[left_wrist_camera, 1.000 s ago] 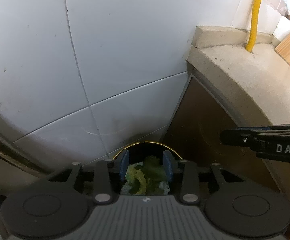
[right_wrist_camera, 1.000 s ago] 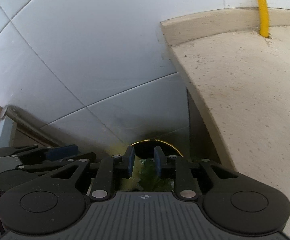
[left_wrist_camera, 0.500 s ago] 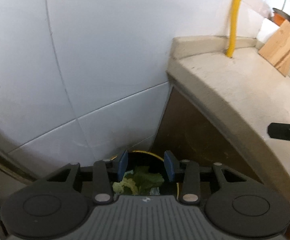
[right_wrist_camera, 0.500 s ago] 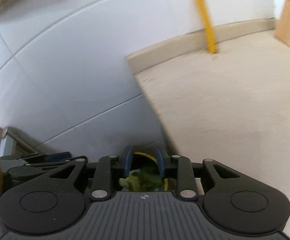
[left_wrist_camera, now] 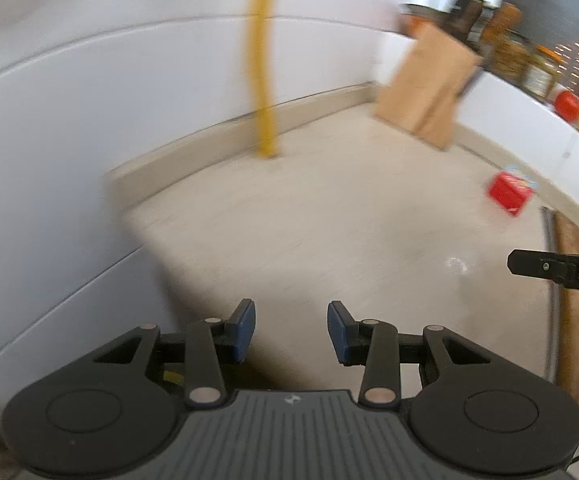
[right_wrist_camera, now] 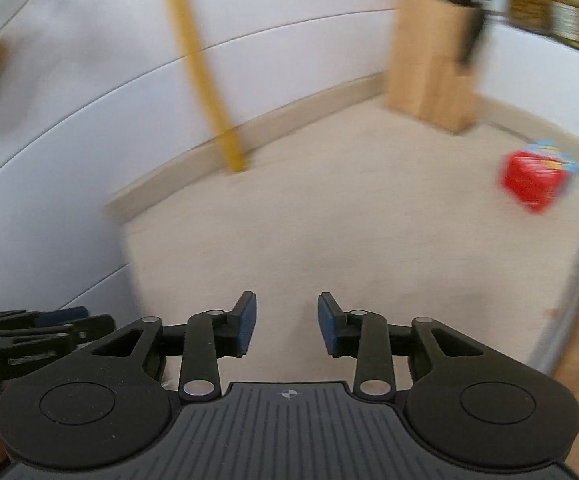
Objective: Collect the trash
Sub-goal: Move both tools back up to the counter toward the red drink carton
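I see beige counter (right_wrist_camera: 329, 232) | white tiled wall (left_wrist_camera: 69, 140) | red box (right_wrist_camera: 533, 180) | left fingers (left_wrist_camera: 245, 326) apart, empty | right fingers (right_wrist_camera: 246, 322) opening, empty

- Two grippers are counted: the left gripper (left_wrist_camera: 291, 330); the right gripper (right_wrist_camera: 286, 324);
- one red carton (right_wrist_camera: 535, 180);
- one wooden knife block (right_wrist_camera: 433, 68);
- one yellow pipe (left_wrist_camera: 263, 60);
- one countertop (left_wrist_camera: 329, 220).

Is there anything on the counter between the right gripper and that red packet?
Nothing visible: bare counter runs from the right gripper, whose empty jaws are opening, to the red packet. The wooden knife block stands farther back.
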Demonstrator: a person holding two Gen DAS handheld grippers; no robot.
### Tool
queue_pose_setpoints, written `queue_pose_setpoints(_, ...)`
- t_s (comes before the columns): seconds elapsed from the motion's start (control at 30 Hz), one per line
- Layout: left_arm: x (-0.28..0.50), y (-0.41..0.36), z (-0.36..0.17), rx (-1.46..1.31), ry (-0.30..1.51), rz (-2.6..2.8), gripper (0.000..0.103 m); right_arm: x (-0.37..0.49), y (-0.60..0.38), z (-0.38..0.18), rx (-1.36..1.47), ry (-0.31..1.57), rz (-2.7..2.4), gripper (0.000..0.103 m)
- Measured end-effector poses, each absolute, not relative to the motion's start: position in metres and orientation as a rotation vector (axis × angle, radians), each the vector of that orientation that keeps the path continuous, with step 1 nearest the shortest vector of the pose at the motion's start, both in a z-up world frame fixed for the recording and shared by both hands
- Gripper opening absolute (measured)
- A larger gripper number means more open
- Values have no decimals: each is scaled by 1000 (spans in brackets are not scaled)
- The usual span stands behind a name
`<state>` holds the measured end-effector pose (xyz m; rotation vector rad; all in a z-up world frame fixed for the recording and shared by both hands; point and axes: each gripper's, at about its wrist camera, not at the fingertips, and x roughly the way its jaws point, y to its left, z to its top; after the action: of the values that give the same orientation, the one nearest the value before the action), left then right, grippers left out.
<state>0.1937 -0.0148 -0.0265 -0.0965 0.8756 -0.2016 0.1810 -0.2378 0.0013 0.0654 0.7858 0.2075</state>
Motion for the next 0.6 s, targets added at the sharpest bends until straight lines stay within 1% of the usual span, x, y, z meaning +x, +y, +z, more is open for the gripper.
queue_pose_setpoints(0.17,226,-76,-15,-57,842,-338,34,196,-313,11,124,760,47,48)
queue_pose_setpoints(0.23,241,-103,-8,-22,830,-399,34,205,-339,15,166,758,6,53)
queue_pose_setpoints(0.3,253,-129,-1,21,805,-445,34,214,-362,18,194,754,-29,53)
queue_pose_setpoints(0.37,267,-154,6,67,776,-486,35,227,-375,20,197,739,-63,57)
queue_pose_setpoints(0.43,278,-175,9,86,763,-529,36,239,-387,23,196,724,-89,58)
queue_pose_setpoints(0.47,283,-186,10,92,763,-550,39,247,-396,24,199,721,-98,59)
queue_pose_setpoints(0.6,301,-230,0,156,751,-628,41,273,-421,25,233,728,-115,65)
